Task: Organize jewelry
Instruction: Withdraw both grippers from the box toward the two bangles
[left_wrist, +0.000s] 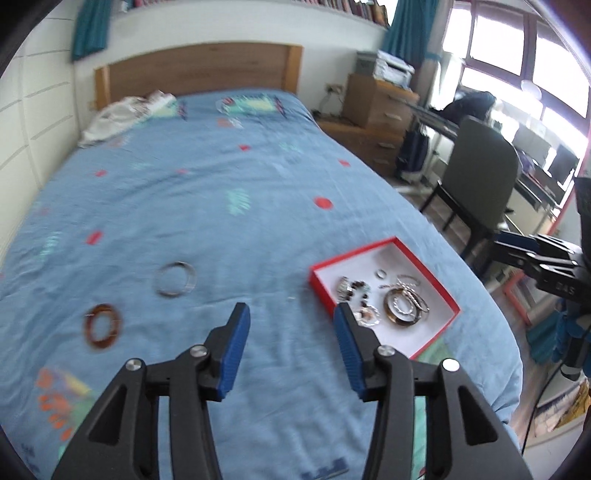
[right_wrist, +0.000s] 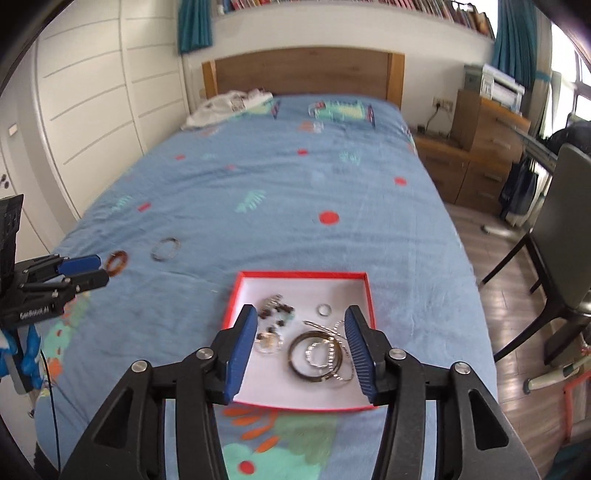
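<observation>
Left gripper (left_wrist: 291, 317): jaws about half open, nothing between them. It hangs above the blue bedspread (left_wrist: 221, 206).
Right gripper (right_wrist: 301, 321): jaws about half open too, holding nothing. It hangs over the red box (right_wrist: 303, 274).
Red box: it sits on the bed near the close edge. Inside lie a dark bangle (right_wrist: 314, 356), thin silver bangles, a small ring (right_wrist: 324, 309) and some beads (right_wrist: 275, 314), all in a heap.
Brown ring bangle (left_wrist: 102, 326): alone on the bedspread, left of the box and well apart from it.
Silver bangle (left_wrist: 175, 279): a bit farther back, also outside the box.
Next step, my guess: pick up the two loose bangles and put them in the box.
How to do it well: come down straight over one side of the bangle, pinch only its rim and not the cloth, lift it slowly, and let go low over a bare spot in the box.
</observation>
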